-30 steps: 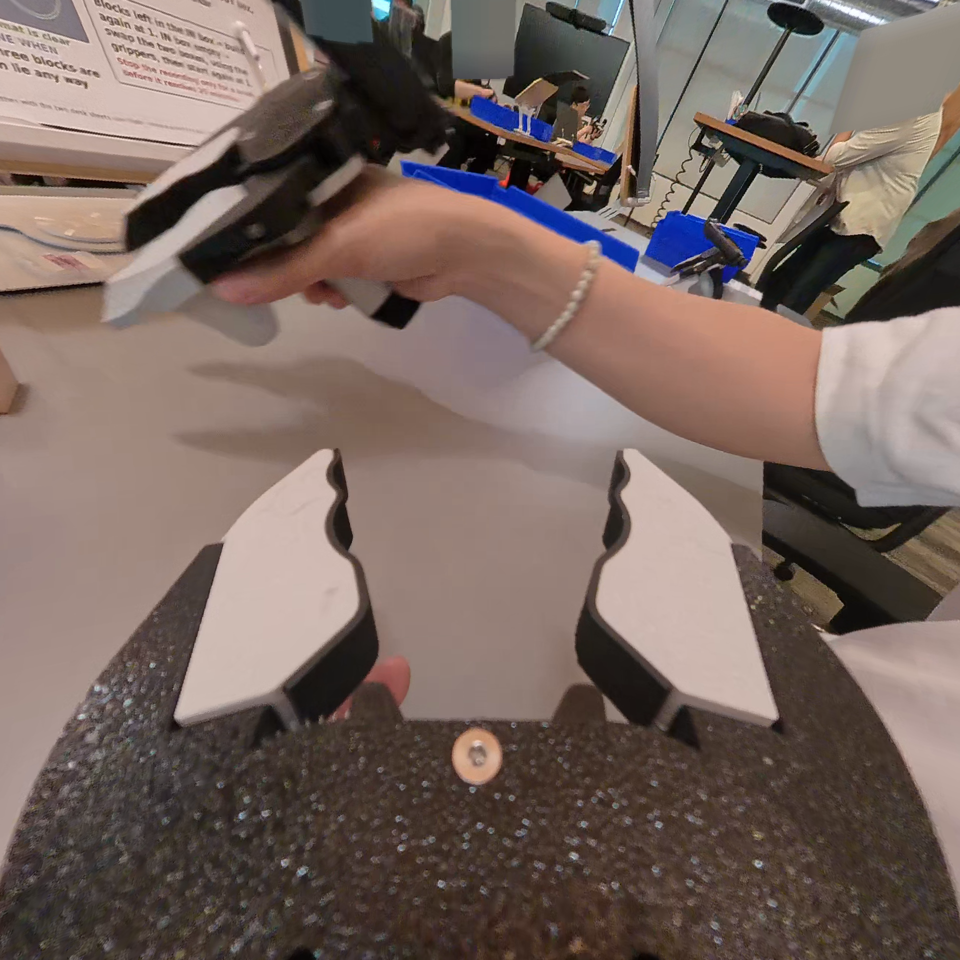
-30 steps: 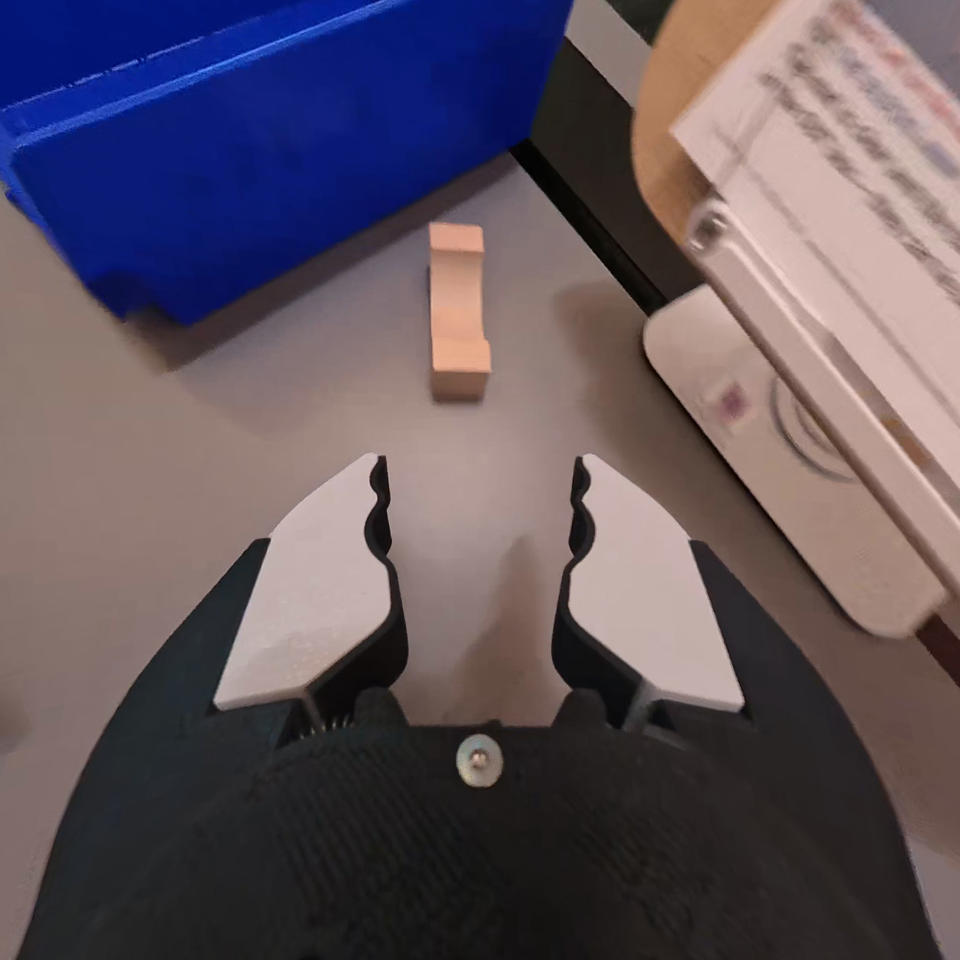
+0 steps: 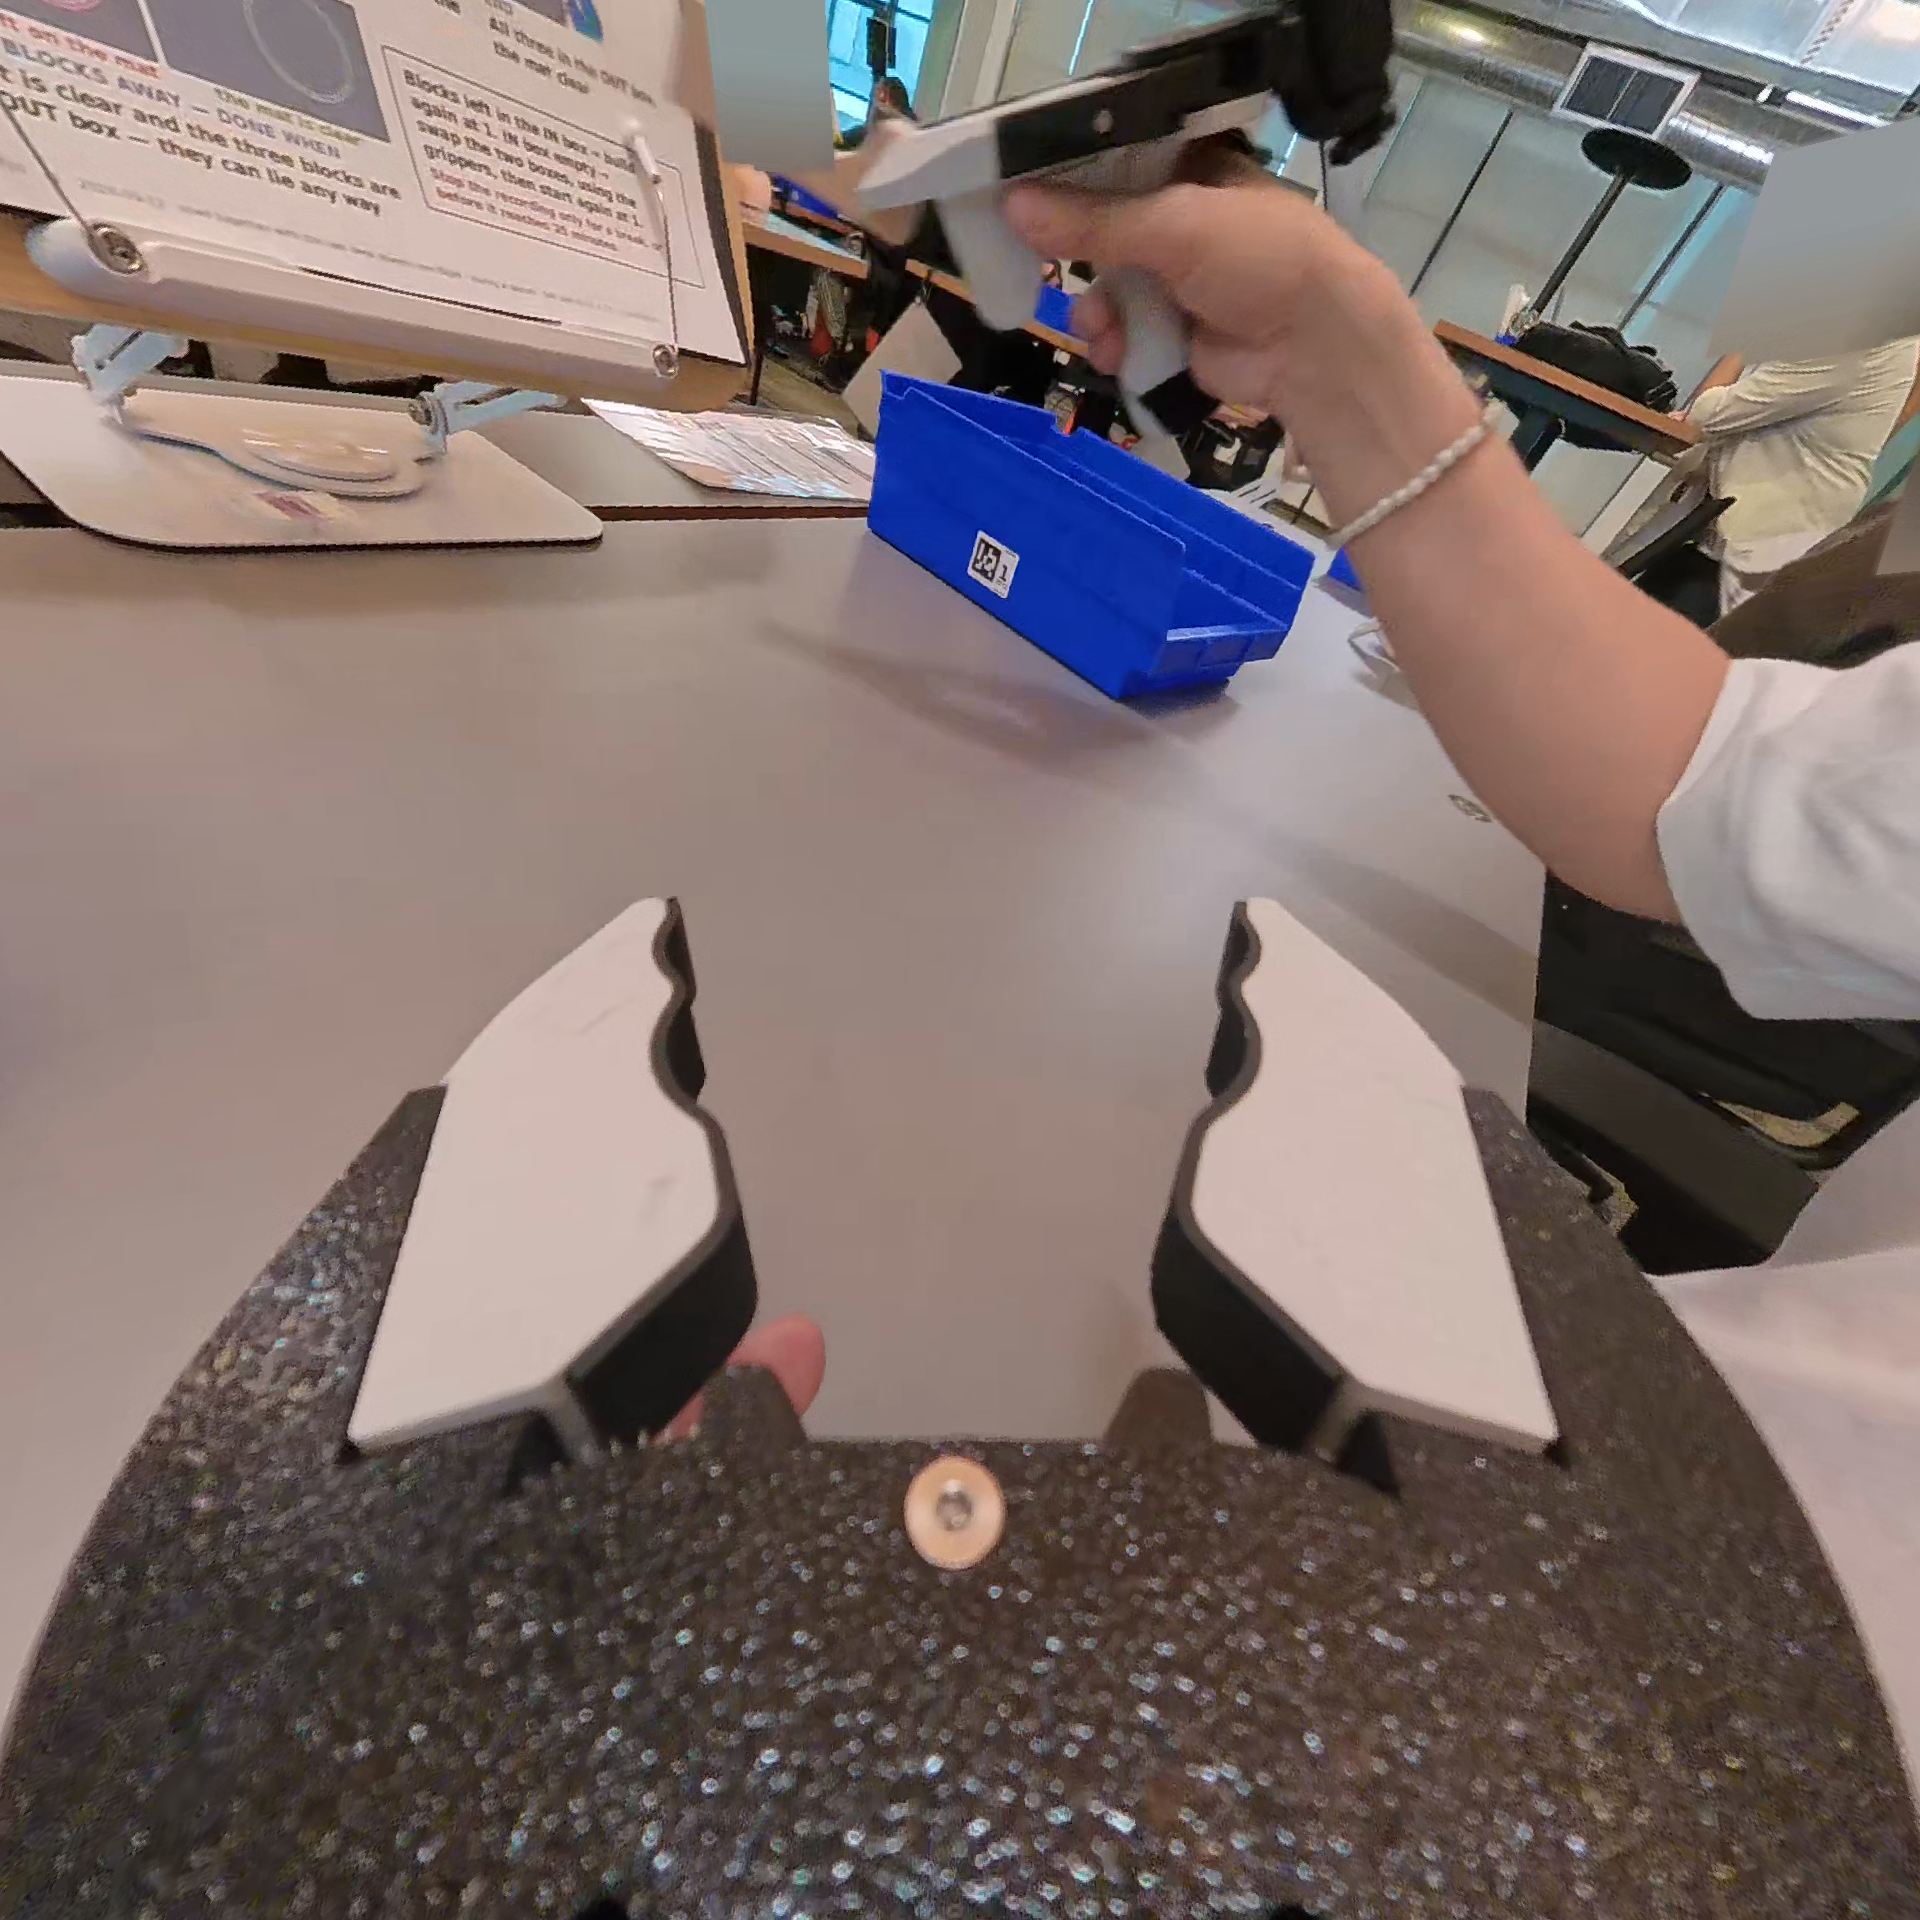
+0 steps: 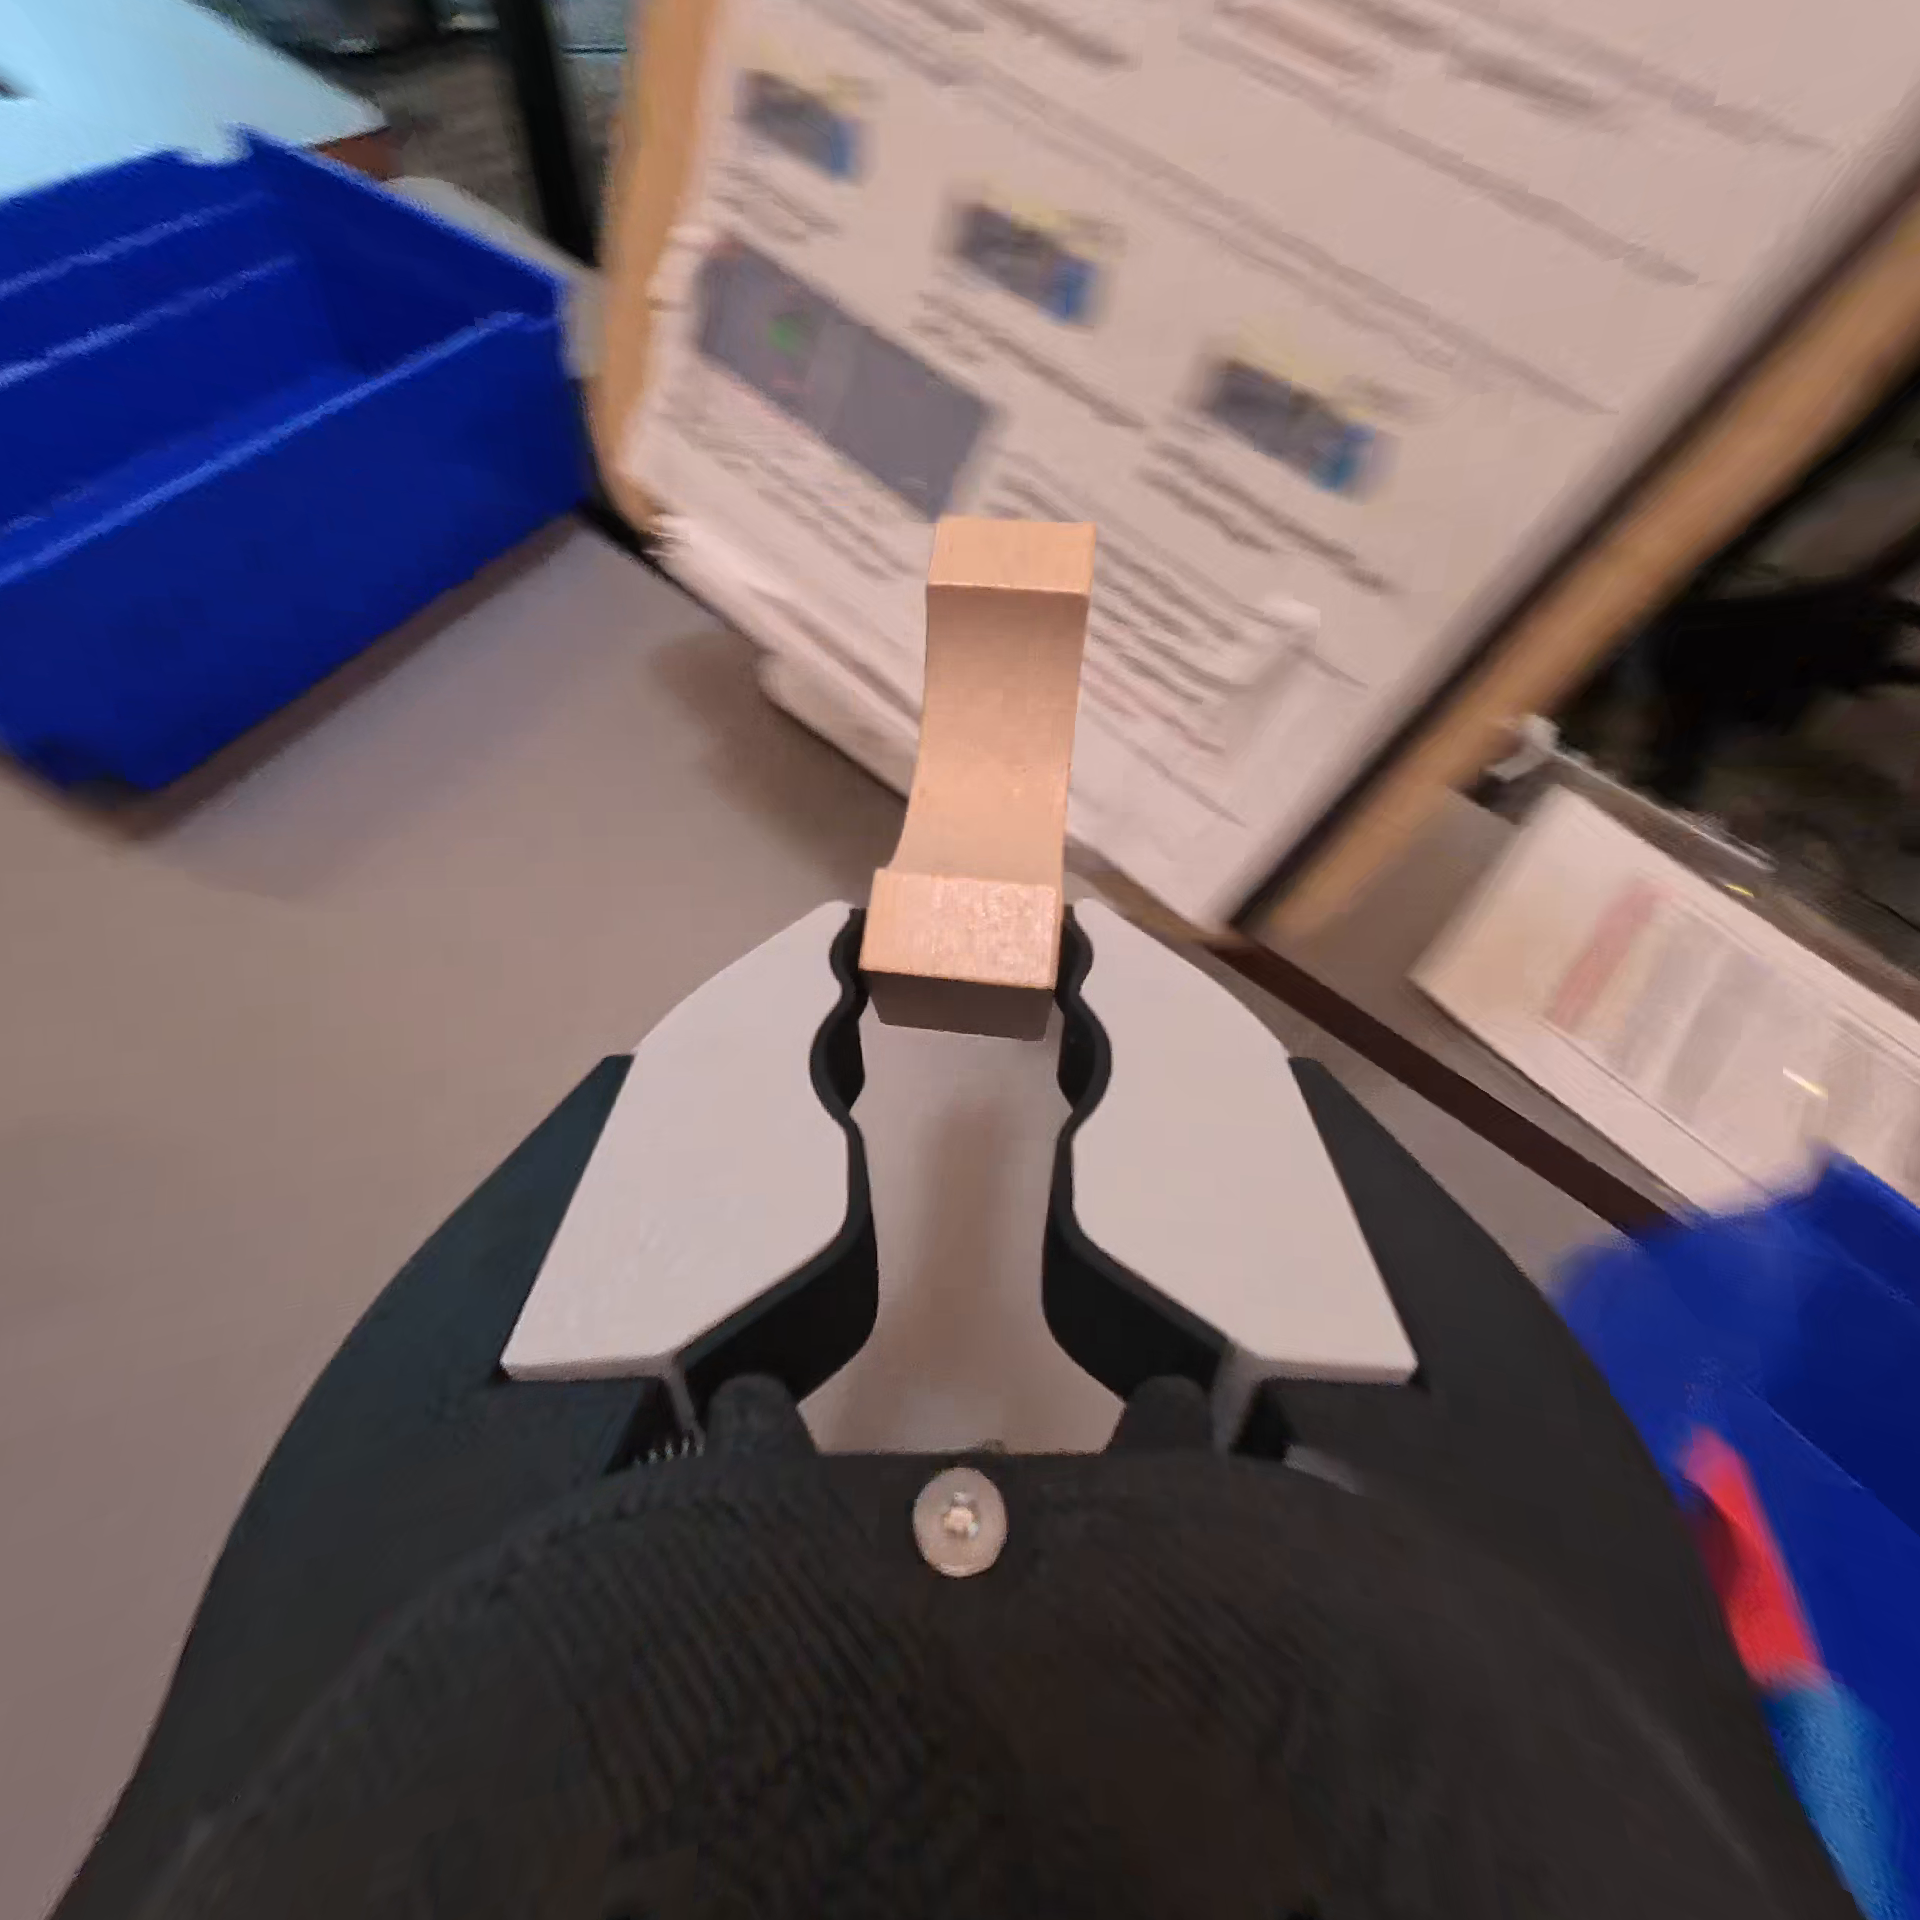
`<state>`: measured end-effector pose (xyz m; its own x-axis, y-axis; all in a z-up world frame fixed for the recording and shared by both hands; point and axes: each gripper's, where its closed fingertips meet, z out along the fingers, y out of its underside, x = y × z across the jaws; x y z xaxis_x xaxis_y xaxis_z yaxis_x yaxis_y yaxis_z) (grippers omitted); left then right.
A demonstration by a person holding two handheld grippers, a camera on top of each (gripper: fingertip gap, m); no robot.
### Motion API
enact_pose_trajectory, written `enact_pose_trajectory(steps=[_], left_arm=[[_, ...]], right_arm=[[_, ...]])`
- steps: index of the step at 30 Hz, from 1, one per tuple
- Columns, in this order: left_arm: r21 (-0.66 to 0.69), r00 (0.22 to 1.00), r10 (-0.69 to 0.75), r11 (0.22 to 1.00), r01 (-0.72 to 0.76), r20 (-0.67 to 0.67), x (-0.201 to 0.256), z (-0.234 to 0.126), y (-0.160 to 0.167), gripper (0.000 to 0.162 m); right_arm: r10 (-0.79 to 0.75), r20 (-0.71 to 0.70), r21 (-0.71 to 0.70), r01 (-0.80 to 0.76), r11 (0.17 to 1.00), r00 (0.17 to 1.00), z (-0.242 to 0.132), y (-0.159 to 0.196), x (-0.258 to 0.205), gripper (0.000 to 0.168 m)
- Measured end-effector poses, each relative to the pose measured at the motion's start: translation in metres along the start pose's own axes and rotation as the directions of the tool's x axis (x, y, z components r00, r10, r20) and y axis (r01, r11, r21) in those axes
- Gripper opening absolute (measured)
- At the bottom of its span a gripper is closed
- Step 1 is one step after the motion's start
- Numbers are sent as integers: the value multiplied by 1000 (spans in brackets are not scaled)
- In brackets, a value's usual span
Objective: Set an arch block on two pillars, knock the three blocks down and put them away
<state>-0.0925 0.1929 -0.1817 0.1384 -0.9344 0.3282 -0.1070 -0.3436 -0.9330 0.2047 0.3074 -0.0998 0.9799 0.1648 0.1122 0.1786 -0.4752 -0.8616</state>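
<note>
My right gripper (image 4: 961,961) is clenched on the near end of a pale wooden arch-shaped block (image 4: 992,769), lifted clear of the grey counter (image 4: 312,987) in front of a tilted wooden board carrying a printed sheet (image 4: 1195,343). A blue plastic bin (image 4: 239,457) sits to the left. My left gripper (image 3: 956,997) hangs released over bare counter, holding nothing, well apart from another blue bin (image 3: 1081,561).
</note>
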Motion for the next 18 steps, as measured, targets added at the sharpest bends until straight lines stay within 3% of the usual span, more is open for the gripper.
enact_pose_trajectory(steps=[1, 5, 9, 13, 18], left_arm=[[-1, 1000, 4, 1000, -4, -4, 2, 1, 0, 96], [-9, 1000, 5, 1000, -6, -24, 7, 11, 1, 96], [-25, 999, 2, 1000, -3, -47, 12, 25, 3, 96], [-51, 998, 15, 999, -18, -66, 21, 42, 3, 96], [-80, 996, 26, 996, -33, -86, 34, 61, 4, 96]], right_arm=[[23, -62, -3, -24, 1000, 998, -20, 7, 29, 35], [145, -299, -2, -153, 988, 943, -101, 52, 133, 35], [228, -439, -42, -273, 961, 869, -153, 119, 198, 35], [254, -413, -136, -335, 932, 875, -152, 177, 208, 35], [198, -307, -263, -283, 922, 931, -119, 206, 192, 35]])
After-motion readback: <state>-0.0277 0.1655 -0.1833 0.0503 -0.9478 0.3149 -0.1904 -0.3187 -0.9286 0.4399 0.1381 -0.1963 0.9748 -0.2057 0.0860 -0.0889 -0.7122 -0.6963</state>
